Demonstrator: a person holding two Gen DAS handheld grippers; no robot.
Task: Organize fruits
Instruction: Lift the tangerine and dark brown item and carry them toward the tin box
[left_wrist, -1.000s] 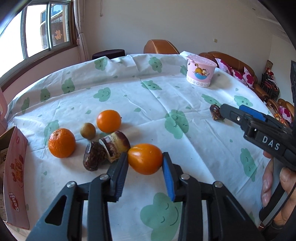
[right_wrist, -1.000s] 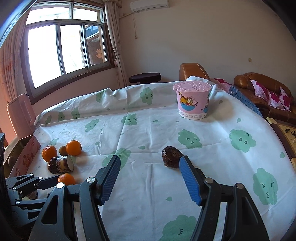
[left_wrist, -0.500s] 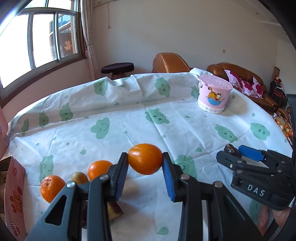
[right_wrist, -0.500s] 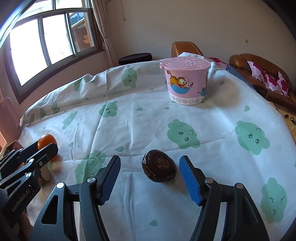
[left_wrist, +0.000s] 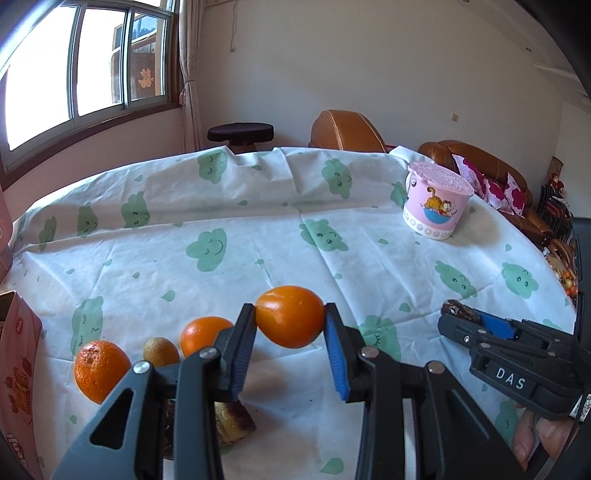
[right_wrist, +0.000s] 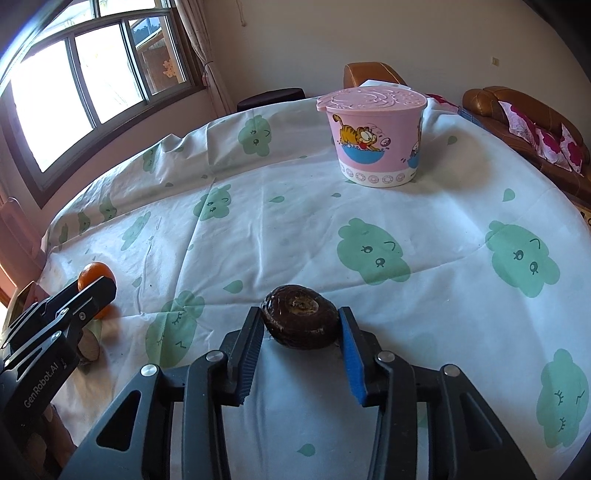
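My left gripper (left_wrist: 290, 318) is shut on an orange (left_wrist: 291, 314) and holds it clear of the tablecloth. In the right wrist view the same gripper (right_wrist: 96, 292) shows at the far left with that orange (right_wrist: 94, 272) behind its tips. My right gripper (right_wrist: 300, 325) is closing on a dark brown round fruit (right_wrist: 299, 319) that rests on the cloth, and both pads touch its sides. The left wrist view shows this gripper (left_wrist: 460, 320) low on the right, the brown fruit (left_wrist: 453, 308) at its tip.
Two more oranges (left_wrist: 98, 369) (left_wrist: 201, 334), a small tan fruit (left_wrist: 160, 350) and cut brown pieces (left_wrist: 234, 421) lie at the near left. A pink lidded tub (right_wrist: 375, 136) stands at the back right. A pink carton (left_wrist: 18, 387) borders the left edge.
My left gripper has lifted the orange away from the other fruits. My right gripper has moved up to the brown fruit and narrowed its jaws until the pads met it.
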